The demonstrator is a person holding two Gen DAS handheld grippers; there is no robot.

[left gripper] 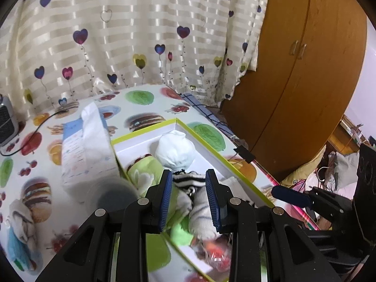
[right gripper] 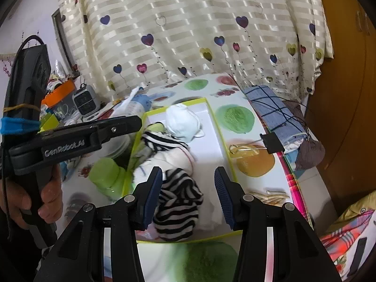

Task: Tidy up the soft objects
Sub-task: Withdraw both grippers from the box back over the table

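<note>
Glossy oilcloth printed with burgers, fruit and green discs over the worktop [right gripper: 239,117], edged on the right by a pink strip and pinned there with a black binder clip [right gripper: 272,143]. Behind, cream striped curtain [left gripper: 131,35] dotted with heart balloons; to the right, brown wooden wardrobe [left gripper: 305,75]. Small grey fan heater [left gripper: 7,122] at the far left, cord trailing across the cloth. Folded blue checked cloth [right gripper: 272,108] at the far right corner.

In the middle, shallow white box with lime-green rim [right gripper: 222,145], holding the soft things: white rolled bundle [right gripper: 183,122] at the far end, black-and-white striped sock [right gripper: 178,202] at the near end, green plush piece [left gripper: 145,169] along the left wall (partly over the rim). Tissue pack [left gripper: 87,141] just beside the box, outside it.

Left claw [left gripper: 189,195] half open above the striped and white fabric, pads not pressing. Right claw [right gripper: 189,195] half open astride the striped sock; left pad touching or merely close, cannot tell.
</note>
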